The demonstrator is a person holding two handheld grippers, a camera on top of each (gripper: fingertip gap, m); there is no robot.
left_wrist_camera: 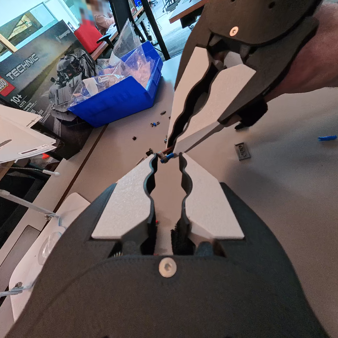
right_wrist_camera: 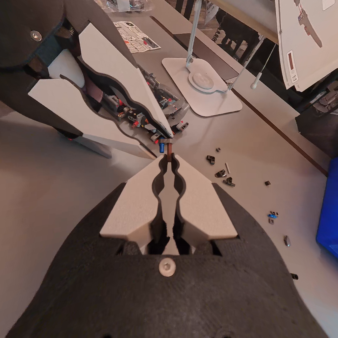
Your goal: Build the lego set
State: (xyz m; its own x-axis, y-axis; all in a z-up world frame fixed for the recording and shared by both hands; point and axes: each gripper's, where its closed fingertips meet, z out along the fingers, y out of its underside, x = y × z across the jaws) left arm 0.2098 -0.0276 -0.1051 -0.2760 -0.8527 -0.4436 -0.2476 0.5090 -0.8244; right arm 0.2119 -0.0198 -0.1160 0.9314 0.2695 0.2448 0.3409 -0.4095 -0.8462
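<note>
Pinching brown axle (right_wrist_camera: 169, 153) lengthwise, right claw (right_wrist_camera: 169, 158); left claw (left_wrist_camera: 168, 155) spread.

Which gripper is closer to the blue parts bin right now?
Left. The left gripper meets the right gripper over mid-table; the blue bin lies ahead on the left gripper's left, and at the right gripper's far-right edge.

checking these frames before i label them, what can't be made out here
- Left wrist view: the left gripper meets the small grey connector with a blue pin; whether it grips it is unclear, too small.
- Right wrist view: the half-built grey lego model is mostly hidden behind the left gripper's fingers.
- Right wrist view: the blue plastic bin is cut off by the right edge.
</note>
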